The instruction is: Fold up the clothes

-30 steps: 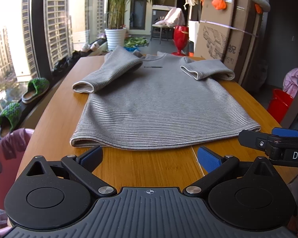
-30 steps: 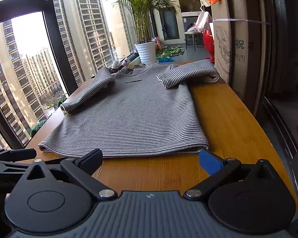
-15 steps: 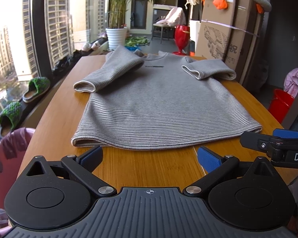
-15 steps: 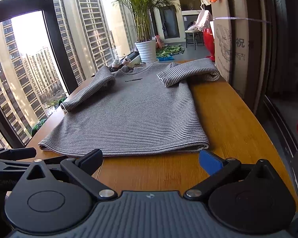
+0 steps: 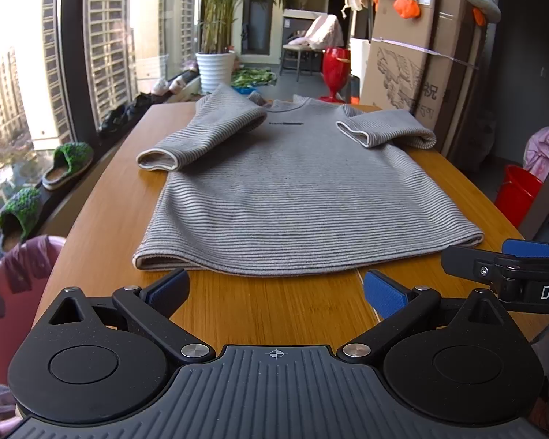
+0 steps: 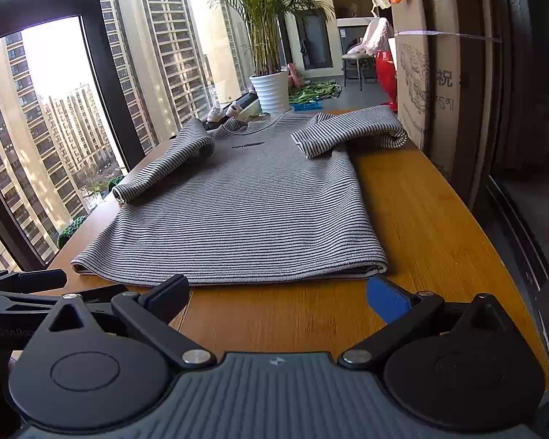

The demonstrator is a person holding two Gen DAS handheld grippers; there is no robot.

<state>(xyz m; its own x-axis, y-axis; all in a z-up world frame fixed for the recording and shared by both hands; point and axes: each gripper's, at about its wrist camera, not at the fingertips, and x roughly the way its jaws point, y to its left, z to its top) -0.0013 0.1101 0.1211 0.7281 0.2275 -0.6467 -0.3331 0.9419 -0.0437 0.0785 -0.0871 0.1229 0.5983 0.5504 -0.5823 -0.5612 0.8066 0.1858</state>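
A grey striped sweater [image 5: 296, 197] [image 6: 245, 212] lies flat on the wooden table [image 5: 102, 212] [image 6: 421, 219], hem toward me, collar far. Both sleeves are folded in over the chest: left sleeve [image 5: 201, 135], right sleeve [image 5: 384, 131]. My left gripper [image 5: 276, 289] hovers open just short of the hem near its left corner, nothing between its blue pads. My right gripper [image 6: 278, 292] is also open, just short of the hem at its right corner. Part of the right gripper shows at the right edge of the left wrist view.
Tall cardboard boxes [image 5: 417, 69] stand against the table's far right. A window wall [image 6: 73, 109] runs along the left, with slippers [image 5: 67, 164] on the sill. A potted palm [image 5: 216, 62], red vase [image 5: 335, 69], chair and red bucket [image 5: 516, 194] sit beyond the table.
Both grippers have crept slightly forward toward the sweater's hem, still open. The sweater has not moved.
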